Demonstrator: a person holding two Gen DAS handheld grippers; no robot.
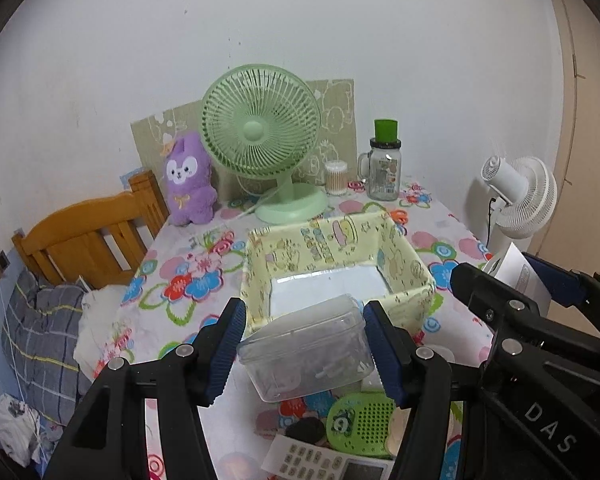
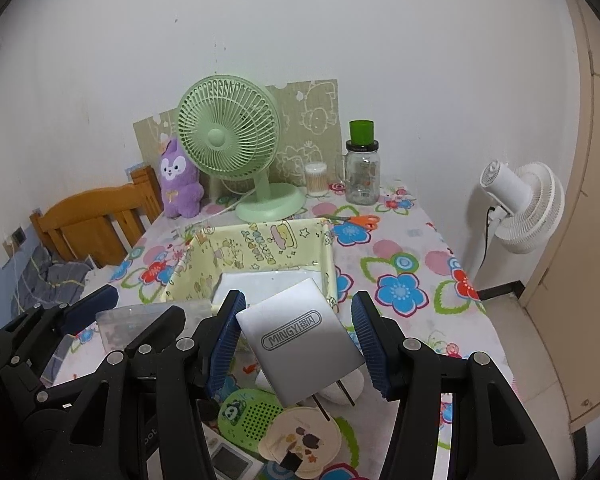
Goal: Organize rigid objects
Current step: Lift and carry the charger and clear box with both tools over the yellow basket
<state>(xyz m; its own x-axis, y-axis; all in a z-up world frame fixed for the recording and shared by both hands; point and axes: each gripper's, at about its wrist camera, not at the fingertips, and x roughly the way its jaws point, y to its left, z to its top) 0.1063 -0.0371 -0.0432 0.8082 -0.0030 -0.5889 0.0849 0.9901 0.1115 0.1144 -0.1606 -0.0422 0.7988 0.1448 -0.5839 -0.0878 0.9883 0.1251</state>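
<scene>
My left gripper (image 1: 304,320) is shut on a clear plastic box (image 1: 308,356) and holds it above the flowered tablecloth, just in front of the yellow cartoon-print fabric bin (image 1: 332,236). My right gripper (image 2: 300,312) is shut on a white MINGYI charger (image 2: 304,340), tilted, with its metal prongs pointing down towards me. It hangs before the bin (image 2: 260,240), whose white bottom holds nothing that I can see. The two grippers are side by side: the right gripper (image 1: 512,280) shows at the right edge of the left wrist view, and the left gripper (image 2: 138,312) with its clear box (image 2: 140,320) shows at the left of the right wrist view.
Behind the bin stand a green desk fan (image 1: 260,132), a purple plush (image 1: 188,180), a swab tub (image 1: 336,178) and a green-capped glass jar (image 1: 384,168). Orange scissors (image 2: 360,221) lie beside the bin. Below the grippers lie a green panda gadget (image 2: 252,416), a round disc (image 2: 300,436) and a calculator (image 1: 324,460). A white fan (image 2: 516,204) stands right, a wooden bedhead (image 1: 88,236) left.
</scene>
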